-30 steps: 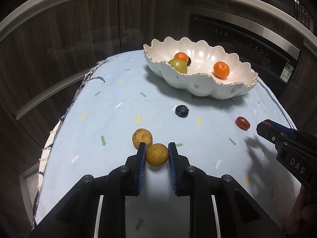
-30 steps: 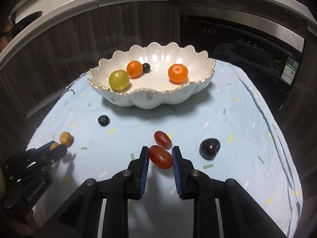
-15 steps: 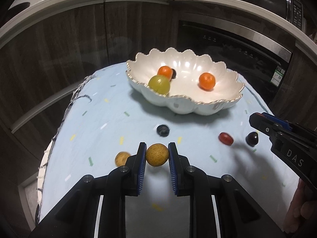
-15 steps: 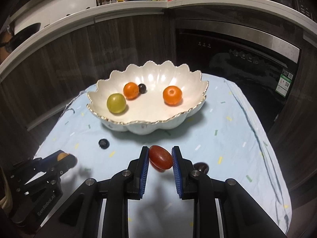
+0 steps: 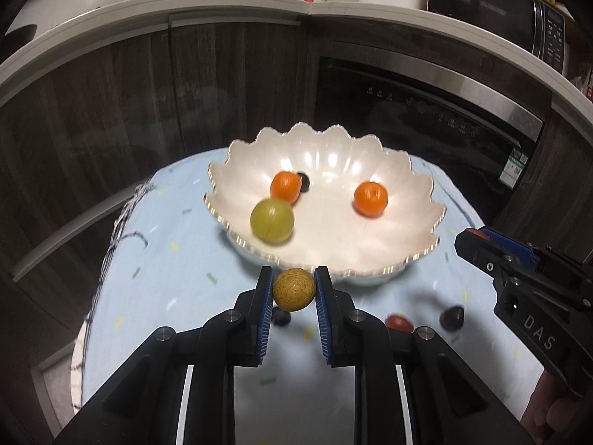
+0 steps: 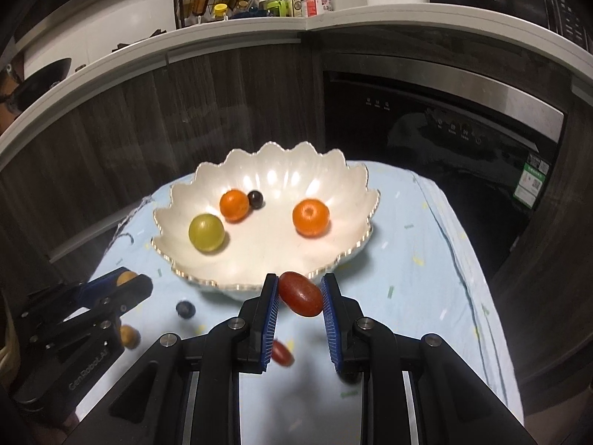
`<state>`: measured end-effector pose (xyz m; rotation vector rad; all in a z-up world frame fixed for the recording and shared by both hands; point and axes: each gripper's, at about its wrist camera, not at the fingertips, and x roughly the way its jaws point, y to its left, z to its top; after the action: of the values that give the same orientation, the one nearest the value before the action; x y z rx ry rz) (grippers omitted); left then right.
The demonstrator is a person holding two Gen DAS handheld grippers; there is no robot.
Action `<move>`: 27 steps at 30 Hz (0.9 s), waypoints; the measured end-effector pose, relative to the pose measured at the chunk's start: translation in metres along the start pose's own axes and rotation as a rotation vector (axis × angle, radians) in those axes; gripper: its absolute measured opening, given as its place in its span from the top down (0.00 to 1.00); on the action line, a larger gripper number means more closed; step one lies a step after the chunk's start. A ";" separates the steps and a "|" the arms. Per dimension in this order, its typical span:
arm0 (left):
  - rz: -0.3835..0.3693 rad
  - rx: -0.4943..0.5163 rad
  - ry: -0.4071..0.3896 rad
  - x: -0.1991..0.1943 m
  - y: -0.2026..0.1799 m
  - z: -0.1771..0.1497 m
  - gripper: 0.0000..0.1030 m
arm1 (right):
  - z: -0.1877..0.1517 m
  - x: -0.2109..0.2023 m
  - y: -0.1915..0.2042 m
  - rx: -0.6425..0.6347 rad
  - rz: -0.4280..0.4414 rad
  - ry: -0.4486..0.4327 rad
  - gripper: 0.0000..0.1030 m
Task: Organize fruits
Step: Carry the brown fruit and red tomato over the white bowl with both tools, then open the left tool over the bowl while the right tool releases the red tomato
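Note:
My left gripper (image 5: 294,289) is shut on a round tan fruit (image 5: 294,288), held in the air just before the near rim of the white scalloped bowl (image 5: 400,256). My right gripper (image 6: 299,294) is shut on an oblong red fruit (image 6: 300,294), also raised near the bowl's (image 6: 355,248) front rim. The bowl holds two oranges (image 6: 310,217), a green fruit (image 6: 206,232) and a small dark berry (image 6: 255,199). The right gripper shows at the right of the left wrist view (image 5: 478,239).
On the light blue cloth (image 6: 415,259) lie a dark berry (image 6: 185,309), a tan fruit (image 6: 128,335), a red fruit (image 6: 281,352) and a dark fruit (image 5: 452,317). Dark cabinets and an oven (image 6: 444,122) stand behind the table.
Both grippers have risen off the cloth with their fruits and moved toward the bowl, which now looks nearer and lower in both views.

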<state>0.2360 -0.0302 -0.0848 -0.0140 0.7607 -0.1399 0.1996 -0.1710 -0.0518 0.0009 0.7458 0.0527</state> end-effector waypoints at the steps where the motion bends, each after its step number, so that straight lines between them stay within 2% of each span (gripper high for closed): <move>1: 0.000 0.003 -0.004 0.001 -0.001 0.004 0.78 | 0.003 0.001 0.000 -0.003 0.000 -0.004 0.76; 8: -0.011 0.009 0.009 0.017 -0.002 0.027 0.78 | 0.027 0.011 -0.002 -0.008 0.005 -0.005 0.76; 16: -0.021 0.017 0.043 0.039 -0.003 0.038 0.78 | 0.042 0.025 -0.002 -0.006 0.026 0.009 0.76; 27: -0.022 0.031 0.069 0.059 -0.007 0.041 0.78 | 0.044 0.057 -0.004 -0.013 0.051 0.091 0.76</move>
<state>0.3051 -0.0462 -0.0950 0.0123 0.8274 -0.1743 0.2715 -0.1711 -0.0577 0.0048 0.8367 0.1067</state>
